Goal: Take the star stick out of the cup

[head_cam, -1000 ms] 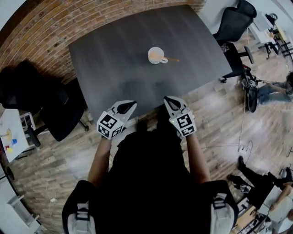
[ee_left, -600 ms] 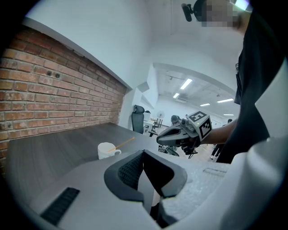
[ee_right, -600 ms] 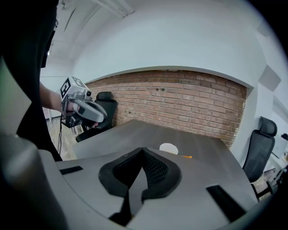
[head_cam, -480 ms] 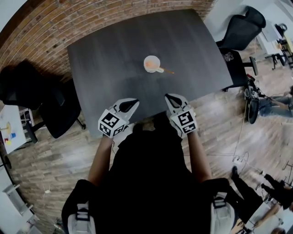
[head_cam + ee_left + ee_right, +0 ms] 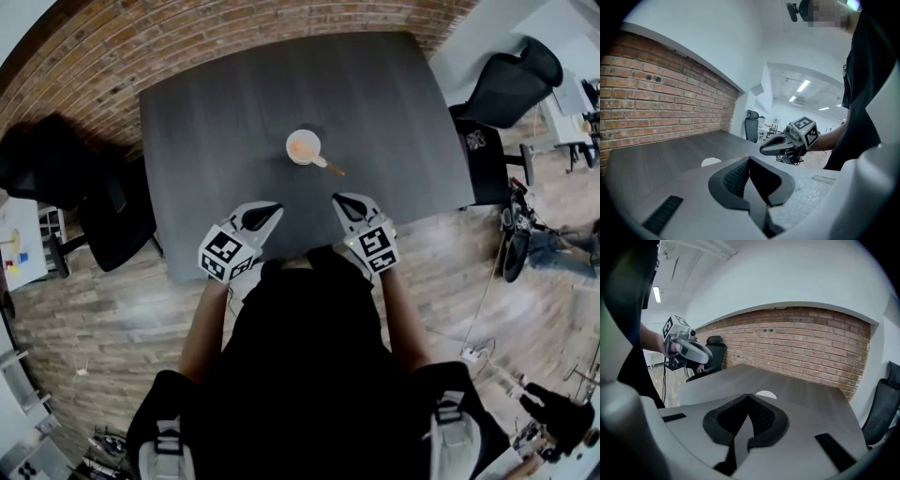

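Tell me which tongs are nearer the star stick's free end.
Right. The right tongs sit just short of the star stick; the left tongs lie farther left.

No word, brand or number is legible anywhere; the white print on the black office chair (image 5: 476, 141) is too small to read.

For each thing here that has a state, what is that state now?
cup: upright on the table, apart from both tools.
star stick: in the cup, one end out over the rim.
left tool: shut, holding nothing.
right tool: shut, holding nothing.
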A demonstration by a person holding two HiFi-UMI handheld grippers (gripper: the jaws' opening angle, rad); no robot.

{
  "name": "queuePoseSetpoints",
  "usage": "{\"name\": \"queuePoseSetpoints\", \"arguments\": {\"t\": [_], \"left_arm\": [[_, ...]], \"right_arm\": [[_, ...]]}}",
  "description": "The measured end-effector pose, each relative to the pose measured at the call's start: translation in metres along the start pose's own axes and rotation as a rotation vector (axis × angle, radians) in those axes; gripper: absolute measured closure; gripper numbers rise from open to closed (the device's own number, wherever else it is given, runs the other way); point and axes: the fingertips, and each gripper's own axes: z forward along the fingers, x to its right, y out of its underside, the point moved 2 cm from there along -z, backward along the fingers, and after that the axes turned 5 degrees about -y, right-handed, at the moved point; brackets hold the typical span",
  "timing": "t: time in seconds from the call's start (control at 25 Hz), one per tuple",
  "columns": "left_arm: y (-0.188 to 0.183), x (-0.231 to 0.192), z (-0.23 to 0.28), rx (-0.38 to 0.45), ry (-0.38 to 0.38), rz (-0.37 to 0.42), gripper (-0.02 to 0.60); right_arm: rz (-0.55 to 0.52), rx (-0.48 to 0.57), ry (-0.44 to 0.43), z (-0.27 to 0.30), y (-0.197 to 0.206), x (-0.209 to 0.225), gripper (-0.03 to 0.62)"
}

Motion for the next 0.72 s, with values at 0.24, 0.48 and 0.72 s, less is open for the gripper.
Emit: {"name": "queuePoseSetpoints", "arguments": {"t": [0.24, 0.48, 0.72], "left_arm": [[-0.006, -0.007, 0.006, 0.012, -0.103, -0.039, 0.580], [0.001, -0.013, 0.007, 0.007, -0.197, -0.085, 0.580], [-0.001, -0.015, 0.014, 0.015, -0.248, -0.105, 0.580]], "right_arm": [[-0.043, -0.011, -0.079, 0.021, -0.001, 0.028, 0.595], [-0.078, -0.011, -0.140, 0.044, 0.001, 0.047, 0.573], [-0.100, -0.033, -0.171, 0.060, 0.011, 0.061, 0.536]]}}
